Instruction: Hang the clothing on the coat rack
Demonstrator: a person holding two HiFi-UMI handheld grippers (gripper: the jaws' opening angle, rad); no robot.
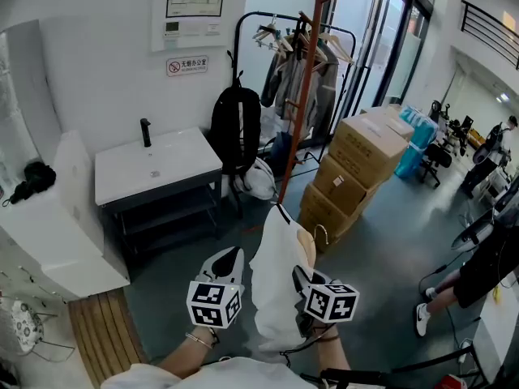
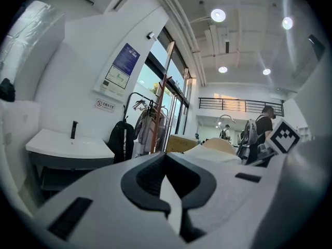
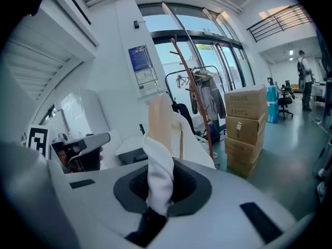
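Observation:
A white garment (image 1: 276, 286) hangs on a wooden hanger (image 1: 307, 236) low in the head view, between my two grippers. My right gripper (image 1: 299, 275) is shut on a twisted fold of the white garment (image 3: 158, 178) just below the wooden hanger (image 3: 158, 117). The left gripper (image 1: 233, 257) is beside the garment on its left, and its jaws look shut with nothing between them. In the left gripper view the garment (image 2: 218, 150) lies off to the right, beyond the left gripper (image 2: 167, 157). The red-brown coat rack (image 1: 302, 112) stands ahead, past the hanger.
Stacked cardboard boxes (image 1: 357, 168) sit right of the rack's foot. A black clothes rail (image 1: 324, 39) with hangers and jackets stands behind it. A black backpack (image 1: 235, 128) and a white sink cabinet (image 1: 154, 168) are to the left. A person (image 1: 478, 274) stands at the right edge.

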